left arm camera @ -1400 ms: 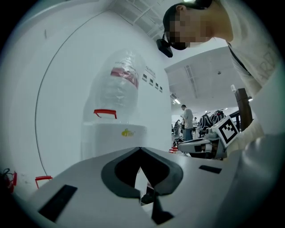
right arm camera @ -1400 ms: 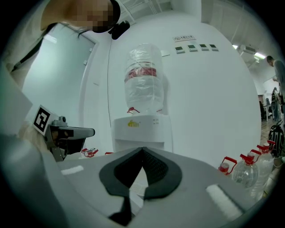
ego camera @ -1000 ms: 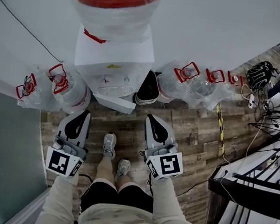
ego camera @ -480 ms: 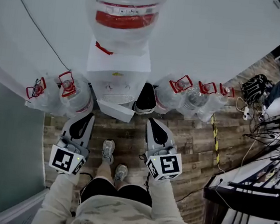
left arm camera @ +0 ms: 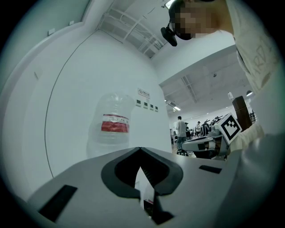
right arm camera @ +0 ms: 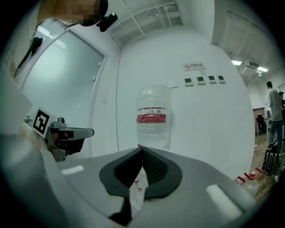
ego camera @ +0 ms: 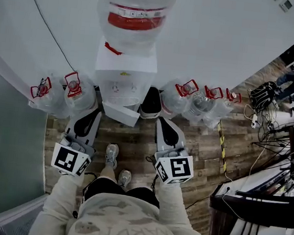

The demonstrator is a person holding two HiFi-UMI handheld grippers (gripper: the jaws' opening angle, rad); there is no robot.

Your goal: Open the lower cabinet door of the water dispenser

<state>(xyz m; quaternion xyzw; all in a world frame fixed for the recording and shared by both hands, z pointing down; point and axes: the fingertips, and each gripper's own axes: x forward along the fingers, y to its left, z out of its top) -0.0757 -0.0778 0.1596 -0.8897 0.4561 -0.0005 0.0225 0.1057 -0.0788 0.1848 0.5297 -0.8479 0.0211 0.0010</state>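
The white water dispenser (ego camera: 126,67) stands against the wall, topped by a clear bottle (ego camera: 134,18) with a red label. At its base a white panel, the lower cabinet door (ego camera: 120,113), juts out at an angle towards me. My left gripper (ego camera: 96,113) and right gripper (ego camera: 159,120) hang side by side in front of the dispenser, apart from it, both shut and holding nothing. In the left gripper view the tips of the left gripper (left arm camera: 140,148) meet below the bottle (left arm camera: 115,124). In the right gripper view the right gripper (right arm camera: 142,149) is shut too, under the bottle (right arm camera: 153,118).
Several spare water bottles with red handles (ego camera: 60,94) (ego camera: 196,101) lie on the wooden floor either side of the dispenser. A black bin (ego camera: 152,102) sits at its right. A glass wall (ego camera: 2,140) is at the left, cables and desks (ego camera: 285,156) at the right. My feet (ego camera: 113,152) are between the grippers.
Both grippers have risen together, still shut. The dispenser base and floor now look smaller and further below, and more of the bottle shows.
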